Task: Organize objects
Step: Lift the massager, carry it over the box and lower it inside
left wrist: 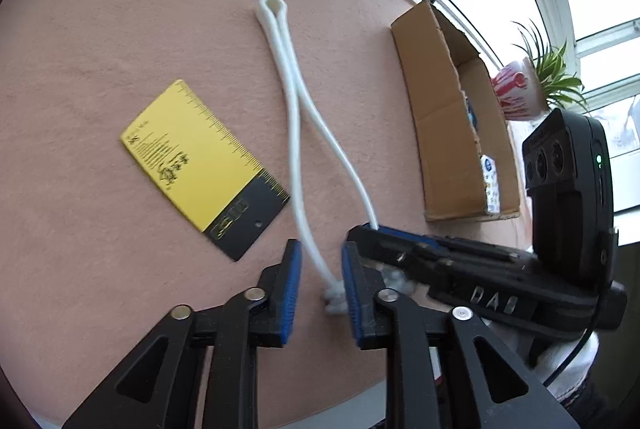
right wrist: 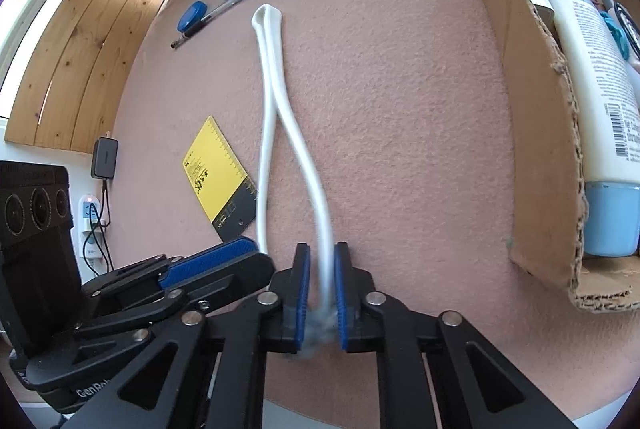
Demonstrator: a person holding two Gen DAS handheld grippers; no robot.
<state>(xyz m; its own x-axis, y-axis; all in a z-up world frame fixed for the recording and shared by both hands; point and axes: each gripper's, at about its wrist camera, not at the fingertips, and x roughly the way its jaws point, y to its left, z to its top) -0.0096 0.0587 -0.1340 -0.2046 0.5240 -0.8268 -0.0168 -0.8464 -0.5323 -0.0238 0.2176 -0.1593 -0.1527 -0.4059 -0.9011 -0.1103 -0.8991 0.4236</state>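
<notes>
Centrally, a folded white cord (right wrist: pixel 276 77) is laid along the pink mat (right wrist: pixel 400 109). One end is clamped by the right gripper (right wrist: pixel 322 293); the other passes, unpressed, between the parted jaws of the left gripper (left wrist: pixel 320 281). A cardboard box (right wrist: pixel 532 133) stands rightward, a yellow ruler card (left wrist: pixel 200 165) and blue oddments leftward.

Soft daylight is pouring in from the window (left wrist: pixel 600 41), shadows are staying faint, fisheye edges are bending and darkening, and the rope (right wrist: pixel 326 241) is blurring nearby.
</notes>
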